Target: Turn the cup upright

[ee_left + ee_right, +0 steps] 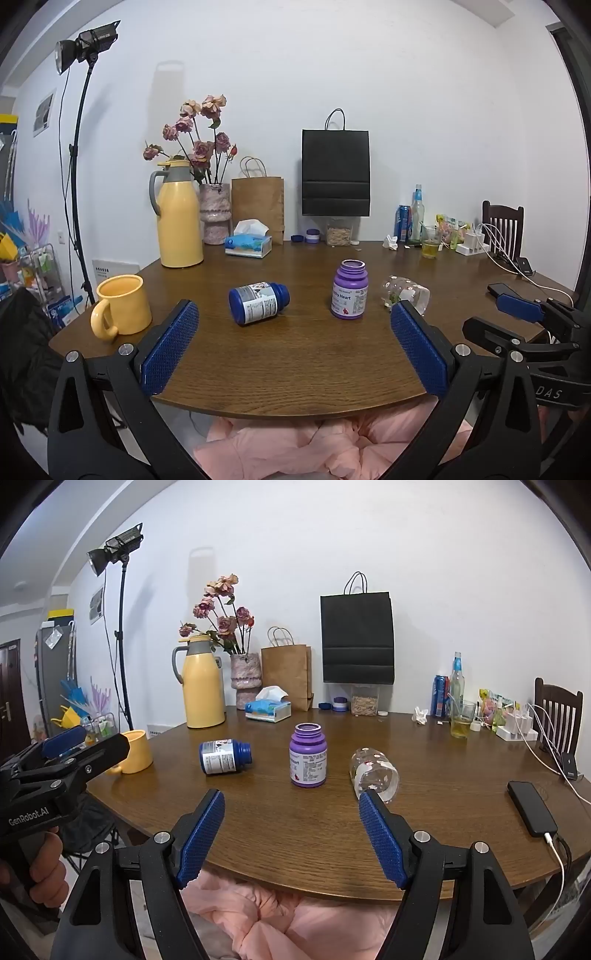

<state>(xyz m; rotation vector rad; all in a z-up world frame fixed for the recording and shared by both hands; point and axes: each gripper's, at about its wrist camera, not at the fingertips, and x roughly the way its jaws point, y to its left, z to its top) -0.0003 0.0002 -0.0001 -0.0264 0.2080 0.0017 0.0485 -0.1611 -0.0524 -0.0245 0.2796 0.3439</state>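
Observation:
A clear glass cup [373, 775] with small printed flowers lies on its side on the wooden table [295, 823], its mouth toward me; it also shows in the left wrist view [406, 295], partly behind a finger. My right gripper [291, 797] is open and empty over the table's near edge, its right fingertip just in front of the cup. My left gripper [293, 308] is open and empty, over the near edge, left of the cup. The right gripper also shows at the right of the left wrist view [517, 306].
A purple bottle [307, 755] stands upright mid-table; a blue bottle [223, 757] lies on its side to its left. A yellow mug [120, 306], yellow thermos [179, 216], vase, tissue box, paper bags and drinks stand around. A black phone [532, 806] lies at the right.

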